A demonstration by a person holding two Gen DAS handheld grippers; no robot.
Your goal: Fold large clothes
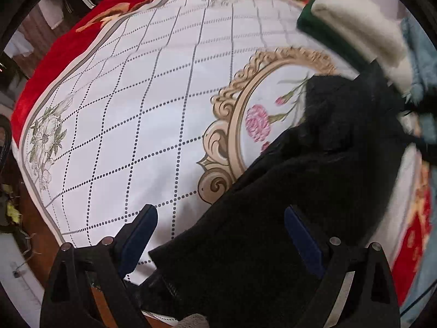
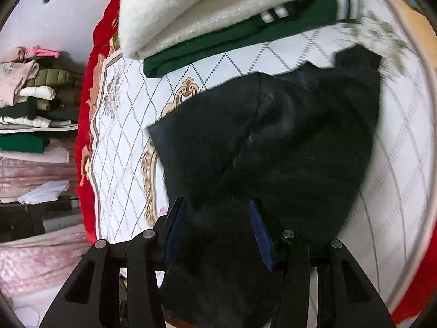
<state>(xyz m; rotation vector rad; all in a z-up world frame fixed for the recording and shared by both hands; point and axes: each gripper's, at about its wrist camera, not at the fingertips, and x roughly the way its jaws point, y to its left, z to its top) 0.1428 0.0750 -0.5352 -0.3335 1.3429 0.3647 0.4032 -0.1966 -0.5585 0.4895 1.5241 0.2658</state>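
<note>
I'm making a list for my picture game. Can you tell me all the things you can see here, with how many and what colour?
black garment: one, black, spread crumpled on the table, reaching to both grippers.
tablecloth: one, white with dotted diamond lines and a gold-framed pink flower, covering the table.
red blanket: one, red with flowers, under the tablecloth's edges.
white folded garment: one, cream, stacked on the green one at the far edge.
green folded garment: one, dark green, under the white one.
clothes pile: several, pink, olive, white, off to the side.
left hand-held gripper: black, blue pads, open.
right hand-held gripper: black, blue pads, open.
</note>
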